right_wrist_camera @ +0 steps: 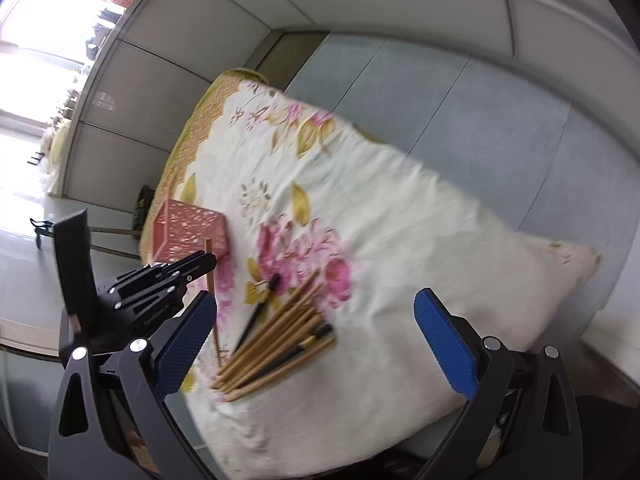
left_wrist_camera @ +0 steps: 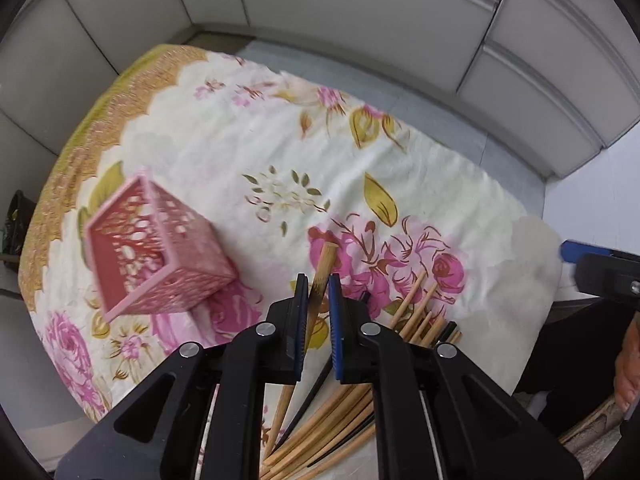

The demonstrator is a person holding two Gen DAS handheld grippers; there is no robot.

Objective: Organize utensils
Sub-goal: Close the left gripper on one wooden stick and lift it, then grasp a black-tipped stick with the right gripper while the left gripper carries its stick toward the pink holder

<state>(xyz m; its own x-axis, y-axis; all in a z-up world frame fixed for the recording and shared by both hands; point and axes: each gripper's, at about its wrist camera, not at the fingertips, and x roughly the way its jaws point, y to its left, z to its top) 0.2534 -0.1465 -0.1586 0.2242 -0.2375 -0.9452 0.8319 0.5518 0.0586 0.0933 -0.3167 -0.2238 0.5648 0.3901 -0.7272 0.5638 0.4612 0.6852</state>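
The bench (left_wrist_camera: pixel 420 184) carries a pink basket (left_wrist_camera: pixel 160 248) at its left and a chopstick pile (right_wrist_camera: pixel 276 340) near the front edge. The left gripper (left_wrist_camera: pixel 318 292) has its fingers closed on one bamboo chopstick (left_wrist_camera: pixel 325 262), whose long axis runs up between them, top end tilted away; the basket lies just to its left, mouth tipped leftward. The right gripper (right_wrist_camera: pixel 316 344) hangs over the pile, fingers spread wide and empty, pointing down at the sticks.

pink basket (left_wrist_camera: pixel 156 248) motion-blurred, chopstick pile (left_wrist_camera: pixel 340 420) partly behind fingers
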